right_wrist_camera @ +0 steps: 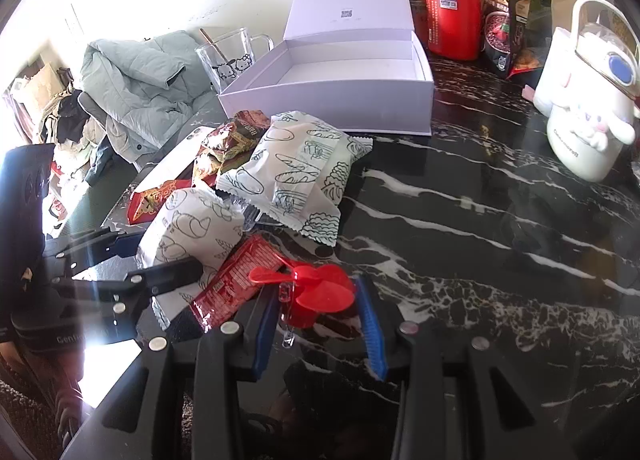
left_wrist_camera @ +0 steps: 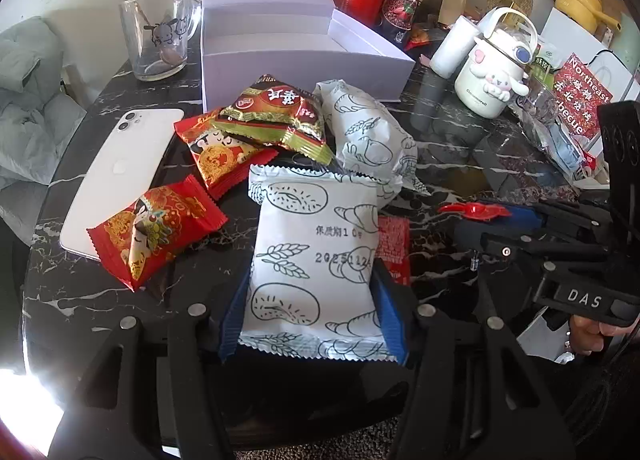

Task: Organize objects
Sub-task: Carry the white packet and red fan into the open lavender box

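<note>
1. On a black marble table [left_wrist_camera: 460,163], the left gripper [left_wrist_camera: 312,320] is clamping a white pastry packet [left_wrist_camera: 316,260] across its lower half, one blue pad [left_wrist_camera: 234,324] pressing on each long side.
2. The right gripper [right_wrist_camera: 320,324] is gripping a small red fan [right_wrist_camera: 316,288], blades facing up and away from the camera, just beside a red sachet [right_wrist_camera: 236,284].
3. The packet is looking light and soft: a puffed, air-filled wrapper likely to dent under squeeze and to slide on its slick film, so a hold across the padded middle, clear of the crimped ends, is looking safest.
4. Its long axis is running straight away from the left gripper, far crimped end pointing toward the open white box [left_wrist_camera: 304,59] at the back of the table.
5. A second white packet [left_wrist_camera: 368,131] is lying beyond it, angled aside, touching the red and gold snack packs [left_wrist_camera: 256,123].
6. The fan is appearing rigid but its thin blades fragile; the body is the better hold.
</note>
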Demonstrator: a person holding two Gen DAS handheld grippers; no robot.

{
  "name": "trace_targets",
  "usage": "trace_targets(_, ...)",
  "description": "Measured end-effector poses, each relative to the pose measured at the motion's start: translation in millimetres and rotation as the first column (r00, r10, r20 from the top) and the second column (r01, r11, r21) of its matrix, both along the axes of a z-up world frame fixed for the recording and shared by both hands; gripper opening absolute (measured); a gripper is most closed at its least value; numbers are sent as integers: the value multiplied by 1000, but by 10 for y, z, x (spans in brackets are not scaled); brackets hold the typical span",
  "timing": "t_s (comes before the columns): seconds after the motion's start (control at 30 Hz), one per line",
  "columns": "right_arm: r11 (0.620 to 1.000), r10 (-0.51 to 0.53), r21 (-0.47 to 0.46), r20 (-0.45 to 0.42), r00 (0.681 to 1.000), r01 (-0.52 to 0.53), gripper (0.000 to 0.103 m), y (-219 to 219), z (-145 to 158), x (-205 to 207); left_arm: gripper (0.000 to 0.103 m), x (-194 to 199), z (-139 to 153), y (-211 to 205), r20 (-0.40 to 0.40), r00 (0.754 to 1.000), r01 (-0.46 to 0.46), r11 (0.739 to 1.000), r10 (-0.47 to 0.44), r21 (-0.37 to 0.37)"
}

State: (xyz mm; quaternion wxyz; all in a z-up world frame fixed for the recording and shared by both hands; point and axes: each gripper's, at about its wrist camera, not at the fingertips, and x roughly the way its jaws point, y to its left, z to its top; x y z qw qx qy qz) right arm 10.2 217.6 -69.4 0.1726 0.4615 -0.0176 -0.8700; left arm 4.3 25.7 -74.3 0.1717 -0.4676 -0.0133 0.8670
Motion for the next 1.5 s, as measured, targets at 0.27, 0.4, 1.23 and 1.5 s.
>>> trace_targets(0.27, 1000, 7, -9, -34, 999, -7, 39, 32, 98, 47, 54, 103, 233, 42, -84, 996, 21, 1000, -22, -15)
trace_targets(0.4, 1000, 26, -1, -76, 997, -26, 39, 24, 228, 43, 54, 119, 352, 16, -104, 994, 18, 1000, -18, 0)
trace_targets(1.23, 993, 112, 58, -263, 958, -101, 39, -17, 927, -334, 54, -187, 972, 168, -217, 974, 53, 998, -59, -30)
trace_targets(1.5, 993, 117, 56, -256, 960, -106, 39, 12, 930, -585, 54, -425, 995, 236, -208, 975, 69, 997, -76, -39)
